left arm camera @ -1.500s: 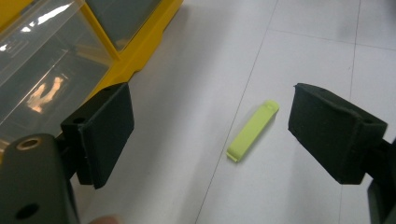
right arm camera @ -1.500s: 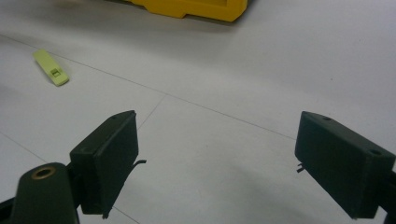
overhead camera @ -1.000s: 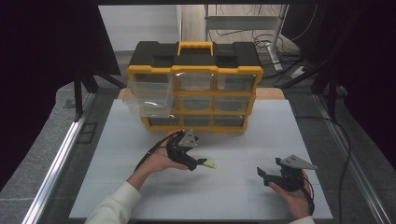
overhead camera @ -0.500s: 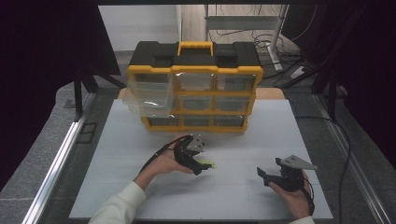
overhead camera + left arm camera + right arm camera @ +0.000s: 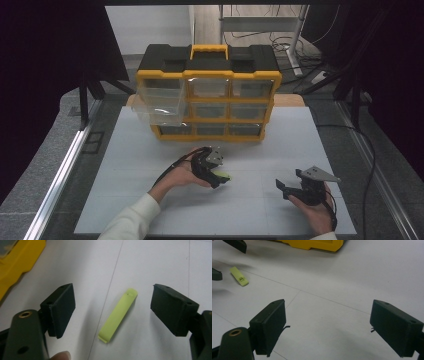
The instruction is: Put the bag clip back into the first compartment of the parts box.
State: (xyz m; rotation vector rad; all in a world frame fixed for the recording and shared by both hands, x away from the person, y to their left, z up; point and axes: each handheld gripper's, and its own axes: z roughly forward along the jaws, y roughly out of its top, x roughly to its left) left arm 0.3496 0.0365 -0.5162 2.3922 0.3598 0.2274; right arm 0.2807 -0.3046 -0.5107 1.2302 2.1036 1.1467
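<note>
Between the two black pads of the left gripper (image 5: 113,307) lies a small lime-green plastic piece (image 5: 118,314), flat on the white table (image 5: 150,165); the jaws have just been closing a little, yet they stand wide, with bare table on either side of the piece and neither pad touching it. Seen from above, this gripper (image 5: 216,176) sits low over the green piece (image 5: 223,175), held by the person's left hand (image 5: 181,173) with a pale sleeve (image 5: 131,220) behind it. No writing or brand can be read on the piece; a small square recess shows on it in the right gripper view (image 5: 239,276).

Beyond the left gripper, farther up the table, stands a yellow and black organiser (image 5: 208,92) with clear drawers, its left-hand drawer (image 5: 158,103) pulled out; no label on it is legible.

To the right, well apart from the green piece, the right gripper (image 5: 286,187) rests in the right hand (image 5: 312,210), its jaws spread wide with nothing between them (image 5: 328,325).

White and matt, the table surface is crossed by thin seam lines. Around it the room is dark, with a grey floor, black curtains at the sides and loose cables (image 5: 300,55) behind the organiser.
</note>
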